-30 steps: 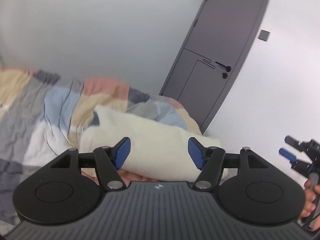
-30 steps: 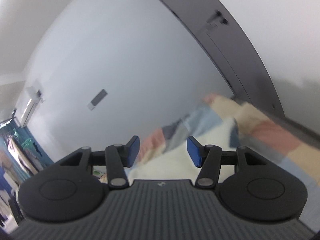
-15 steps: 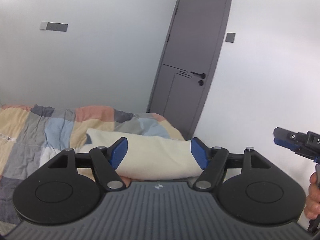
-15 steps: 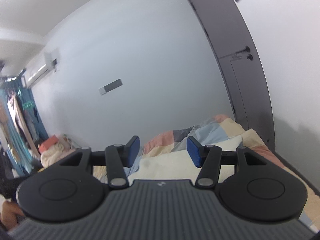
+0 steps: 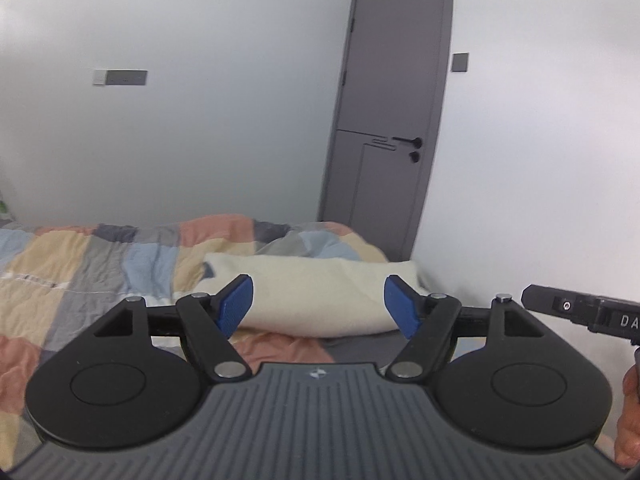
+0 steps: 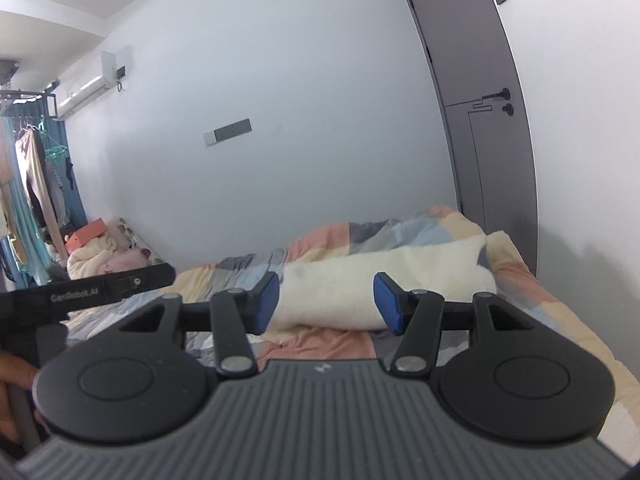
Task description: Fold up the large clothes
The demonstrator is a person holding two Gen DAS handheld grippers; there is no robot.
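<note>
Lying across the bed (image 5: 80, 264) near the edge by the door (image 5: 392, 120), the cream garment (image 5: 320, 296) looks thick, fluffy and soft, likely light but bulky. Its corners or folded edges seem the best hold. The left gripper (image 5: 318, 308) is opening, the right gripper (image 6: 326, 302) released; both empty.

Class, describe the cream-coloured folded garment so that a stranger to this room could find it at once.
Start at the grey door, then drop to the bed beside it, covered by a patchwork quilt. On that quilt lies the cream garment, a long fluffy bundle, the only plain, unpatterned thing on the bed.
</note>
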